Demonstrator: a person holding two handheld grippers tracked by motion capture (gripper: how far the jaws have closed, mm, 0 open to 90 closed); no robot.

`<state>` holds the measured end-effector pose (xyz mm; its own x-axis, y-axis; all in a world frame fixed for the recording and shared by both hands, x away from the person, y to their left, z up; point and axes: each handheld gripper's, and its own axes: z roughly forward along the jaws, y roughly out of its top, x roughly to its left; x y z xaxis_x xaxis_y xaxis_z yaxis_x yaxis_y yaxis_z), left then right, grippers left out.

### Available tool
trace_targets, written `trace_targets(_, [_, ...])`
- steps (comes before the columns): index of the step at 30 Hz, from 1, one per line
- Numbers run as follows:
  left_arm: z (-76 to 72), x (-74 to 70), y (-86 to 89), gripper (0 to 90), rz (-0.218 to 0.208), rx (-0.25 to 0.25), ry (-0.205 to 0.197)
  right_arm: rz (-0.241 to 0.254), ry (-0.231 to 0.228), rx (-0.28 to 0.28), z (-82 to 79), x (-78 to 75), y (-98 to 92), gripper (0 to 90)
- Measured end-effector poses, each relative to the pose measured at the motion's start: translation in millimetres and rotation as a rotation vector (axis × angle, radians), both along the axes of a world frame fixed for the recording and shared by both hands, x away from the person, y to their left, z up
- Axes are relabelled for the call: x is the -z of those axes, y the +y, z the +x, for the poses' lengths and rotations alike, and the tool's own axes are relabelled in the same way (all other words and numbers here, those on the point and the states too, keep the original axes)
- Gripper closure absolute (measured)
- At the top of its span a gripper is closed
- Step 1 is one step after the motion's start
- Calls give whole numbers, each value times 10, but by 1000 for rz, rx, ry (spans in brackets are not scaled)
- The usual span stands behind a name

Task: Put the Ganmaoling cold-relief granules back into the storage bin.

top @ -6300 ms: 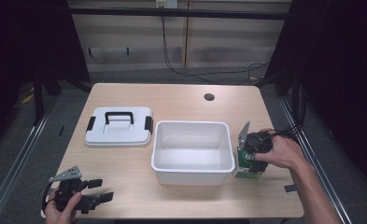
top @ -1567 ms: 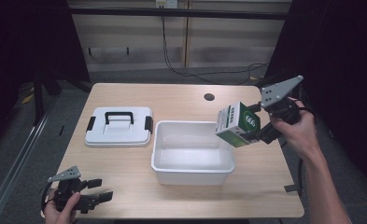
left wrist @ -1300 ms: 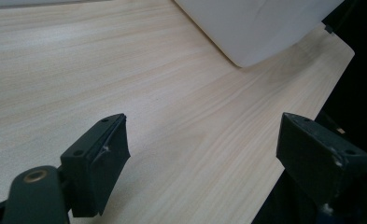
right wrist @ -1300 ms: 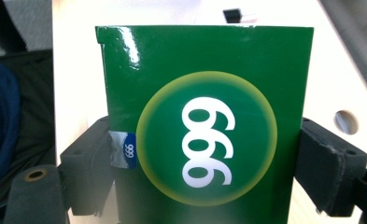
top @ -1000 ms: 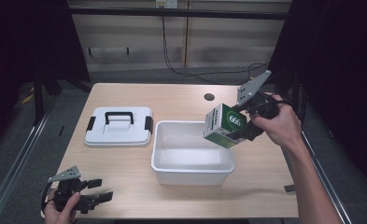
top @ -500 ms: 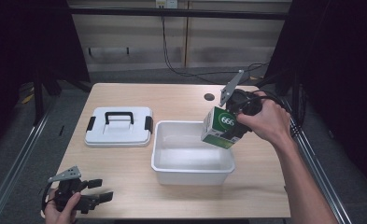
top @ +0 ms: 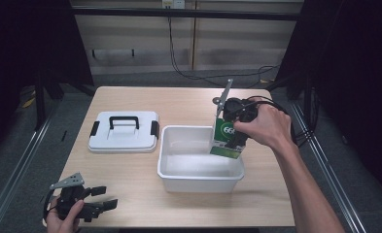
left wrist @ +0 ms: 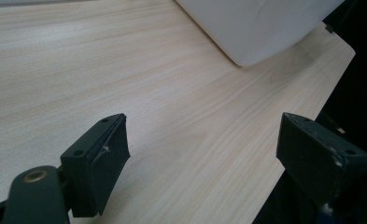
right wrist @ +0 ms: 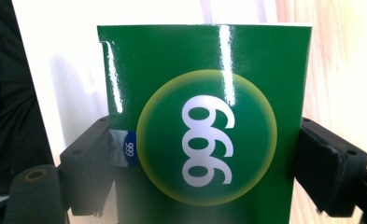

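Note:
A green box (top: 226, 138) with a round "999" logo hangs over the right end of the white bin (top: 179, 178), its lower end down inside the bin's rim. My right gripper (top: 232, 131) is shut on the green box (right wrist: 204, 130), one jaw on each side of it. At the table's front left corner my left gripper (top: 106, 198) lies low on the wood and is open, with nothing between its jaws. In the left gripper view, my left gripper (left wrist: 202, 154) has bare table between its jaws, and a corner of the white bin (left wrist: 260, 28) lies beyond.
A white lid with a black handle (top: 124, 131) lies flat on the table left of the bin. A small dark hole (top: 217, 101) marks the table's far right. Cables trail off the table's right edge. Dark floor and rails flank the table.
My right gripper has carried the green box from beside the bin's right side up, leftward and down into the bin's right end, turning the box more upright. The left gripper has stayed put.

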<state>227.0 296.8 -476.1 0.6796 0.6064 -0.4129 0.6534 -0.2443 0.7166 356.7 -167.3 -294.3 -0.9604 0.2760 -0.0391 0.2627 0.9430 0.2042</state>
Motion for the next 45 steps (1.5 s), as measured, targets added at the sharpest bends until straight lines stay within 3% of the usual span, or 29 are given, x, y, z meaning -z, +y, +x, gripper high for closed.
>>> trace_targets(8, [2, 1, -3, 168, 1, 2, 1, 15, 17, -27, 31, 37, 52, 157])
trace_targets(17, [1, 0, -3, 169, 1, 4, -1, -34, 33, -58, 43, 167, 141, 157])
trace_targets(26, [2, -1, -3, 168, 3, 5, -1, -102, 60, -126, 48, 323, 196, 153])
trace_targets(36, [2, -1, -3, 169, 3, 5, 0, -111, 76, -161, 69, 451, 214, 148])
trace_targets(45, [1, -2, -4, 168, 3, 7, 0, -112, 86, -159, 90, 530, 225, 145])
